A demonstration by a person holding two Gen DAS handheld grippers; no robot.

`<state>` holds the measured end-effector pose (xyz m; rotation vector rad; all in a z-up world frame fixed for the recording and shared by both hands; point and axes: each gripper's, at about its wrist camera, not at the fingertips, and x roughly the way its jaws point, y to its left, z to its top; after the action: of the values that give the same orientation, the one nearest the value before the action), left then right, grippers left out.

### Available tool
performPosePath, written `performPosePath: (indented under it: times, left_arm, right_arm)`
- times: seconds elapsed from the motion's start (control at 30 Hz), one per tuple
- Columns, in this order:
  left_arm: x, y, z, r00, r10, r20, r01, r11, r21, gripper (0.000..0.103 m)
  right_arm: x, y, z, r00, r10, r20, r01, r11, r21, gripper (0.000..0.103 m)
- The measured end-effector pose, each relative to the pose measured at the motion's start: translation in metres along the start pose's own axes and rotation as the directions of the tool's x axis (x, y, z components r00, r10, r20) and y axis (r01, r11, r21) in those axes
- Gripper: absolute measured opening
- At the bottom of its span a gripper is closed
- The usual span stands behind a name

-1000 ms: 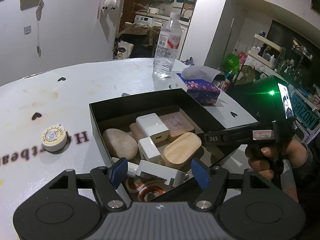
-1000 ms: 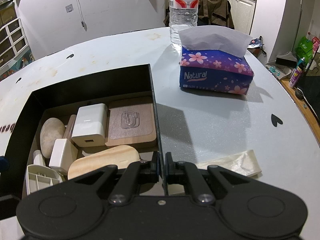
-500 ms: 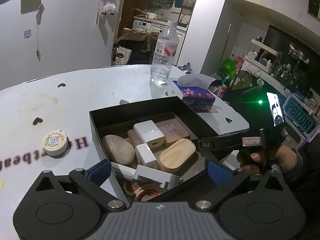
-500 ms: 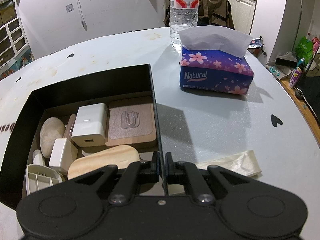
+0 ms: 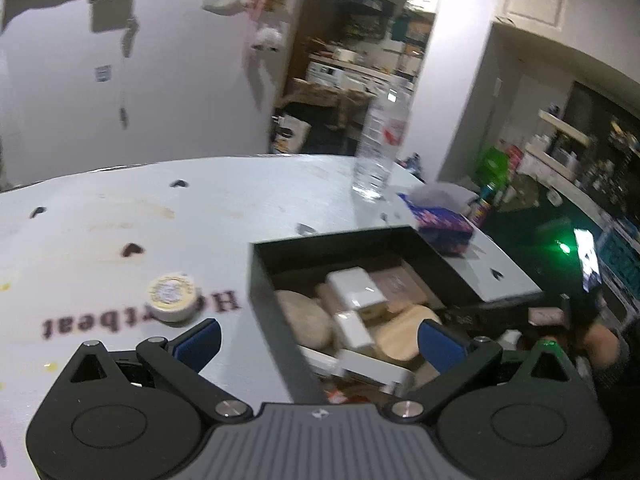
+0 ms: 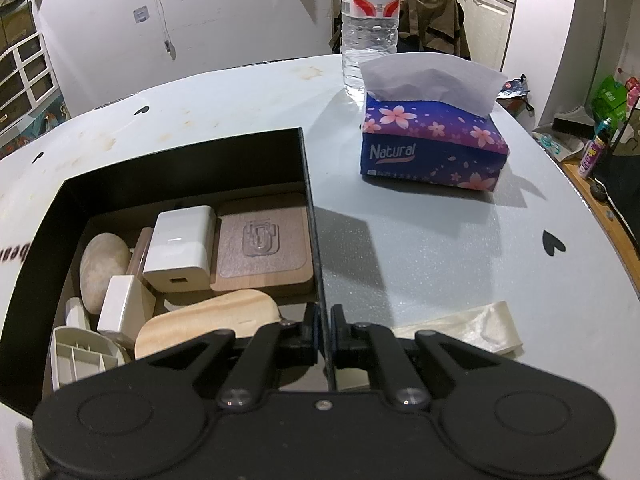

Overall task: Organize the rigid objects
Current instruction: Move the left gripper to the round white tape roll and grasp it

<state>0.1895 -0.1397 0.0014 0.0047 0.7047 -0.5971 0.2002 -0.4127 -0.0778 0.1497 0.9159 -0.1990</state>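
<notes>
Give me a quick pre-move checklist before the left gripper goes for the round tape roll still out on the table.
1. Left gripper open and empty: ok, nothing between its blue pads.
2. Round tape roll free to grasp: ok, it lies alone on the table, left of the black box.
3. Right gripper steadying the box: ok, shut on the box's right wall.
4. Room left in the box: cannot tell; the stone, white charger and wooden pieces cover most of the floor.
5. Left view sharp enough to aim: not ok, it is motion-blurred.
6. Water bottle and tissue pack clear of the path: ok, both stand beyond the box.
</notes>
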Motion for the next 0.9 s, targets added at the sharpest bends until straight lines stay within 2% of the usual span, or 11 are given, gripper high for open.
performPosePath:
  times: [0.33, 0.57, 0.63, 0.7, 0.9]
  left_arm:
    - [-0.003, 0.062, 0.000, 0.989, 0.130, 0.063, -0.125, 0.989, -0.085, 0.103]
    - [0.030, 0.093, -0.008, 0.983, 0.177, 0.057, -0.174, 0.983, -0.056, 0.101]
    - [0.043, 0.097, -0.011, 0.983, 0.176, 0.051, -0.174, 0.984, -0.026, 0.095]
    - [0.057, 0.100, -0.013, 0.985, 0.172, 0.029, -0.172, 0.985, -0.007, 0.086]
    - [0.089, 0.099, -0.011, 0.988, 0.155, 0.018, -0.155, 0.987, 0.046, 0.076]
  right_arm:
    - [0.000, 0.000, 0.000, 1.000, -0.001, 0.002, 0.001, 1.000, 0.002, 0.006]
    - [0.000, 0.000, 0.000, 1.000, -0.004, 0.002, 0.004, 1.000, 0.005, 0.006]
    - [0.000, 0.000, 0.000, 1.000, -0.004, 0.003, 0.004, 1.000, 0.006, 0.006]
    - [0.000, 0.001, 0.000, 1.000, -0.004, 0.003, 0.004, 1.000, 0.005, 0.006]
    - [0.000, 0.000, 0.000, 1.000, -0.003, 0.003, 0.003, 1.000, 0.007, 0.006]
